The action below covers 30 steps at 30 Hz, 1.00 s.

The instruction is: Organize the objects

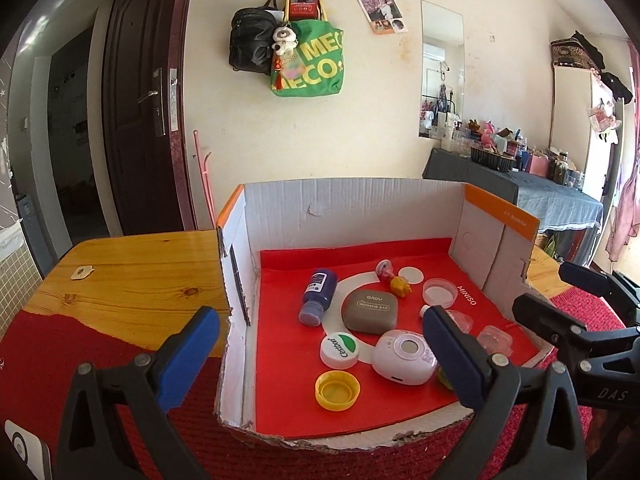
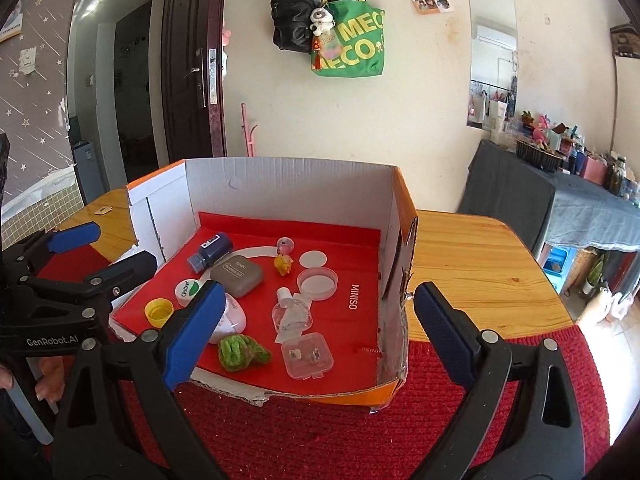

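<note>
Both grippers hang with their fingers spread wide and nothing between them.

In the left wrist view the left gripper (image 1: pixel 320 356) fills the lower part of the frame. One blue pad (image 1: pixel 188 360) is over the red cloth (image 1: pixel 100 360) at lower left, outside the box (image 1: pixel 352 204); the other stands in front of the box floor at lower right and hides part of a white device (image 1: pixel 400 356). Neither pad touches anything. The gripper points slightly down at the box's torn near edge.

In the right wrist view the right gripper (image 2: pixel 316 336) is likewise open and empty, tilted down. Its left-hand pad stands in front of the box's near left corner; its right-hand pad is over the cloth, outside the orange wall. At far left a hand (image 2: pixel 48 380) grips the other tool's handle.

The box sits on the desk (image 2: pixel 472 264), centre of both frames. On its red floor lie a blue bottle (image 1: pixel 316 296), a grey case (image 1: pixel 370 311), a white cap (image 1: pixel 340 350), a yellow cap (image 1: pixel 337 390), a round clear dish (image 2: pixel 317 280), a clear bottle (image 2: pixel 292 314), a clear square case (image 2: pixel 307 355), a green fuzzy thing (image 2: pixel 242 352) and a small yellow figure (image 2: pixel 282 263).
</note>
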Available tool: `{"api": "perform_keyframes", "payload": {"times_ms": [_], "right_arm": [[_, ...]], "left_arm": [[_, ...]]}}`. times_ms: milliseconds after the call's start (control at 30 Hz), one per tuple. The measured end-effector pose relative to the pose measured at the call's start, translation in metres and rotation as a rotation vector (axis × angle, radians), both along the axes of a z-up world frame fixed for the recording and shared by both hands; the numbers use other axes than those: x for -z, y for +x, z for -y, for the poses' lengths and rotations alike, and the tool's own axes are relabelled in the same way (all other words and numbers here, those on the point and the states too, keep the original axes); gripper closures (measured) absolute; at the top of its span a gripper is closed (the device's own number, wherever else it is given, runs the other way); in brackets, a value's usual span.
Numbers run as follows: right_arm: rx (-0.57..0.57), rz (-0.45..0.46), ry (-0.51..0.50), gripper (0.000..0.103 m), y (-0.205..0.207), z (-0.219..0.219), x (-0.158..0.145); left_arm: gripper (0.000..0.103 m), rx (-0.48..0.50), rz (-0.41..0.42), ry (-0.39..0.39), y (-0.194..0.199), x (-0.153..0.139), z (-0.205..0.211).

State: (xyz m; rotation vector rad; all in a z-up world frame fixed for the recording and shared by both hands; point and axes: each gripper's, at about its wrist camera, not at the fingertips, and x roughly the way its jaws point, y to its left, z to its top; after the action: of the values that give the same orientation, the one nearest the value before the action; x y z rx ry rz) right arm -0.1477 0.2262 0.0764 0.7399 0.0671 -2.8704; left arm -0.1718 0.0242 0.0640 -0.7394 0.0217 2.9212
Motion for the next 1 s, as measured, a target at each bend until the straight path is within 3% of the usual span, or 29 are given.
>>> {"api": "perform_keyframes", "payload": {"times_ms": [400,1000], "right_arm": [[0.051,0.078,-0.025,0.006,-0.025,-0.008,0.024],[0.057,0.1,-0.003,0.005,-0.028,-0.004,0.027]], "left_arm": [[0.0,-0.034,0.102,-0.004,-0.021,0.022,0.004],[0.0,-0.041,0.115,0.003,-0.015,0.024,0.007]]}}
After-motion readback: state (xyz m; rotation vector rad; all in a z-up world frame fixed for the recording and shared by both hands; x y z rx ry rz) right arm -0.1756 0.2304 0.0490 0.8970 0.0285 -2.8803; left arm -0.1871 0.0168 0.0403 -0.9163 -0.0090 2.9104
